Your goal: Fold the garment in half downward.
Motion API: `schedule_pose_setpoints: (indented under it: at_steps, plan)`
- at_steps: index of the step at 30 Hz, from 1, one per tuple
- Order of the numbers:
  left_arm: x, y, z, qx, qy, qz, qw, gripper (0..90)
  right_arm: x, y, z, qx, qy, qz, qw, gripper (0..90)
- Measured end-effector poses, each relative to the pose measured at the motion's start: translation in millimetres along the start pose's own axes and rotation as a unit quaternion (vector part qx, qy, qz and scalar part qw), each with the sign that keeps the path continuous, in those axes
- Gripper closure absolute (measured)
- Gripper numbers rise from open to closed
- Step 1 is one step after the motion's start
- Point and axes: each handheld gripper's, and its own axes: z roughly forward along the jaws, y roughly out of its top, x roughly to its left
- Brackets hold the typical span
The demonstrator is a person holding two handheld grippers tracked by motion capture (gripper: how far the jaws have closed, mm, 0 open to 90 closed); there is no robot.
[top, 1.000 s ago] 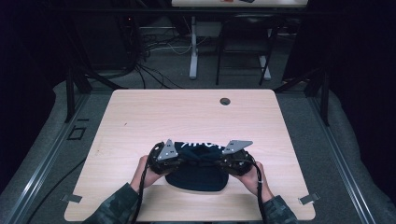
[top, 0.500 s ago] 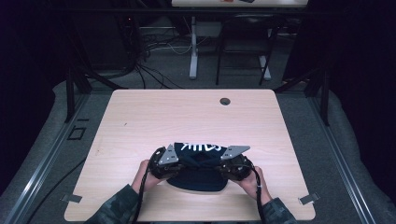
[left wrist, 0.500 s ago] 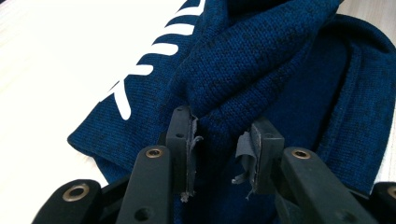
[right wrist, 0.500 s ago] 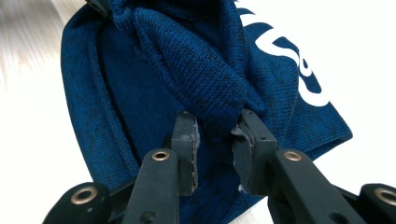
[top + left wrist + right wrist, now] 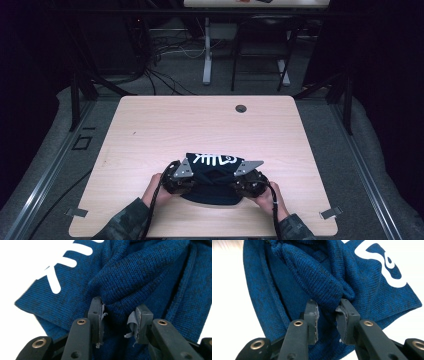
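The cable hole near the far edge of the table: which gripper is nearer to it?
Right. The right gripper sits almost straight below the cable hole in the high view; the left gripper is farther to the side.

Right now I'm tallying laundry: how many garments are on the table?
1: a dark blue knit garment near the table's front edge, bunched between both grippers. Anything beneath it is hidden.

Blue knit garment fold between hand-held gripper jaws
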Motion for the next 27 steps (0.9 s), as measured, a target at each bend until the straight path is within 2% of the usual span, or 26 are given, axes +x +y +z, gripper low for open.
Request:
schedule_pose_setpoints:
  at_steps: [4, 7, 11, 13, 17, 23, 27]
  plan:
    - [-1.6, -0.9, 2.7, 0.002, 0.000, -0.007, 1.0000, 65.6, 1.2, -2.2, 1.8, 0.002, -0.001, 0.002, 1.0000, 71.4]
    - [-2.7, 2.0, 1.3, 0.010, 0.000, -0.016, 0.9998, 64.4, 4.1, -3.3, 3.5, 0.008, -0.008, -0.009, 0.9999, 71.5]
    - [-1.0, 5.9, -3.5, 0.011, -0.014, -0.036, 0.9992, 52.8, 4.8, -3.0, 4.6, 0.012, -0.012, -0.017, 0.9997, 71.9]
    - [0.7, 7.6, -7.6, 0.010, -0.024, -0.054, 0.9982, 46.5, 4.4, -3.3, 4.8, 0.013, -0.010, -0.016, 0.9997, 72.0]
    - [3.4, 13.3, -24.6, -0.016, -0.038, -0.068, 0.9968, 40.4, 4.8, -3.5, 4.8, 0.017, -0.013, -0.019, 0.9996, 71.9]
    - [9.0, 22.0, -47.6, -0.072, -0.025, -0.082, 0.9937, 38.6, 8.8, -4.7, 5.6, 0.020, -0.023, -0.021, 0.9993, 71.3]
    - [18.1, 24.5, -49.8, -0.087, 0.017, -0.099, 0.9911, 38.4, 10.3, -5.7, 6.1, 0.019, -0.026, -0.021, 0.9993, 70.8]
